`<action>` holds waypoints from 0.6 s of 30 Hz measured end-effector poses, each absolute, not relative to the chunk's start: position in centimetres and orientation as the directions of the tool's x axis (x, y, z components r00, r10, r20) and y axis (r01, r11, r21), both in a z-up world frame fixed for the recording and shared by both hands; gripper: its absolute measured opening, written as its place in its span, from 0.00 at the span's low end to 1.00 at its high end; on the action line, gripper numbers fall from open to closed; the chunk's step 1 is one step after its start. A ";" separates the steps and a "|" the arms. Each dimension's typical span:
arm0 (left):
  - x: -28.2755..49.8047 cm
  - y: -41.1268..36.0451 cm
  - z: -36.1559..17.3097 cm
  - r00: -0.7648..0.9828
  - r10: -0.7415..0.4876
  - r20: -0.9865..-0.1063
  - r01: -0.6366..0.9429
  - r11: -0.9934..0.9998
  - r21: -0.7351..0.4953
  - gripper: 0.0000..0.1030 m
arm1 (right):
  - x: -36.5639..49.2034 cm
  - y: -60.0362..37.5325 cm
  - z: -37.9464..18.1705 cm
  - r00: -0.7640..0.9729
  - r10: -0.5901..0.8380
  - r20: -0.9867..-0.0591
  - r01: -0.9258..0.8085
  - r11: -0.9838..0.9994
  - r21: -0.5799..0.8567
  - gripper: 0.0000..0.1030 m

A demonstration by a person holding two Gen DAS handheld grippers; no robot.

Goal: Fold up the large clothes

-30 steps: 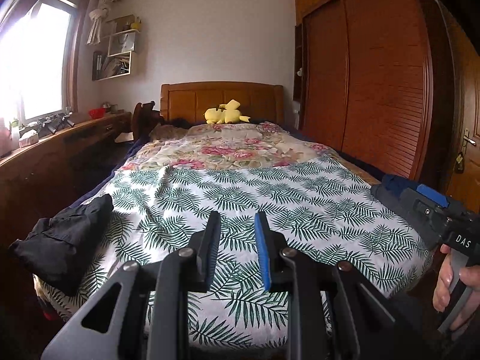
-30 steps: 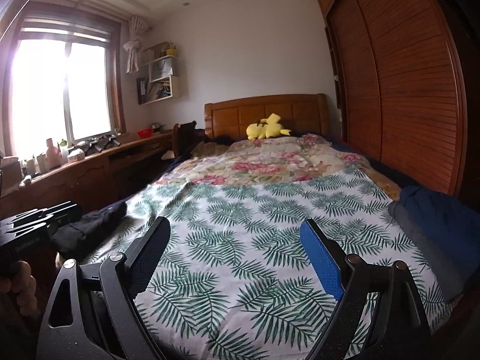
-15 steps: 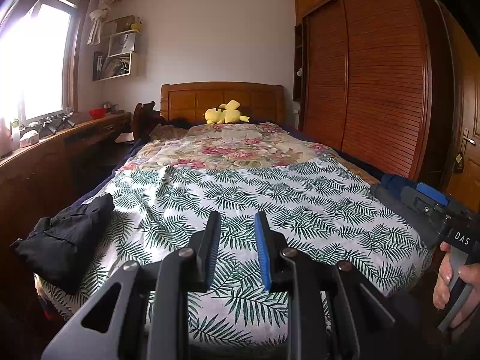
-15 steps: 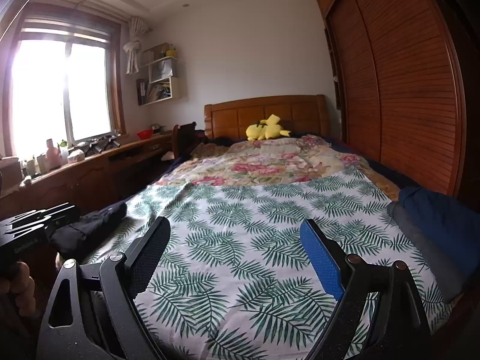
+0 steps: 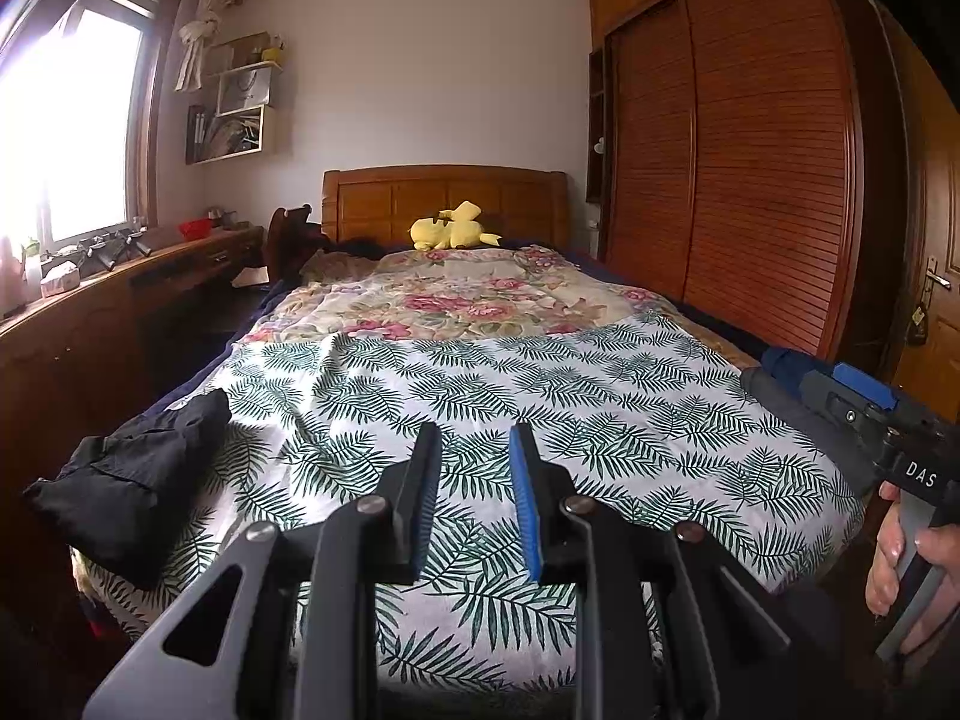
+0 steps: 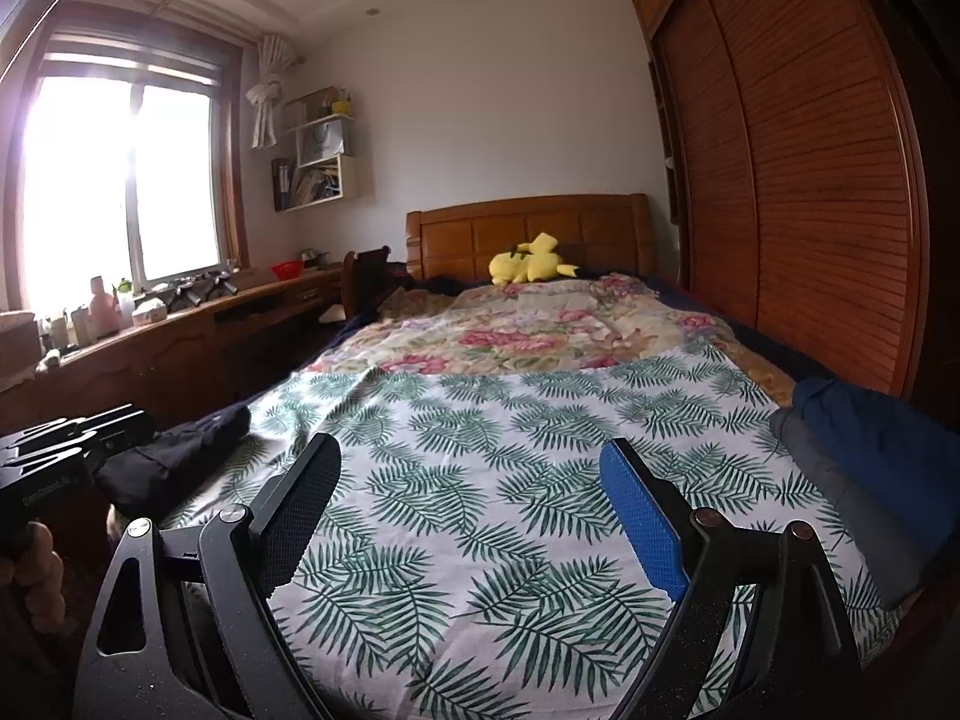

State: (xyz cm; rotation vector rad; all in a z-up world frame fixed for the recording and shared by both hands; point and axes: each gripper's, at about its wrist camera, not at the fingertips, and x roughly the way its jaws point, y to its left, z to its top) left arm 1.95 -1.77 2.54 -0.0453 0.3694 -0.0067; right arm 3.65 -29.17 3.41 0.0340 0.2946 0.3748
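Left gripper (image 5: 474, 450) jaws narrowly parted, right gripper (image 6: 471, 477) spread wide, both empty above the bedspread (image 6: 510, 450); black garment (image 5: 129, 471) lies far left

Daylight floods in from the window (image 6: 120, 180) on the left, blown out to white glare. The wardrobe (image 6: 810, 180) bows at the fisheye edge; corners darken. The bed (image 5: 540, 396) is sharp.
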 end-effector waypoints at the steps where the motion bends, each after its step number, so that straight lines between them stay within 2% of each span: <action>1: 1.9 -1.8 2.5 0.932 -0.015 -0.361 -0.002 0.999 -0.045 0.21 | 3.7 -29.3 3.4 0.889 0.365 -0.278 -0.355 0.931 0.086 0.87; 18: 1.7 -1.9 2.8 0.933 -0.011 -0.361 -0.003 0.999 -0.039 0.21 | 3.7 -29.3 3.4 0.888 0.366 -0.278 -0.356 0.930 0.086 0.87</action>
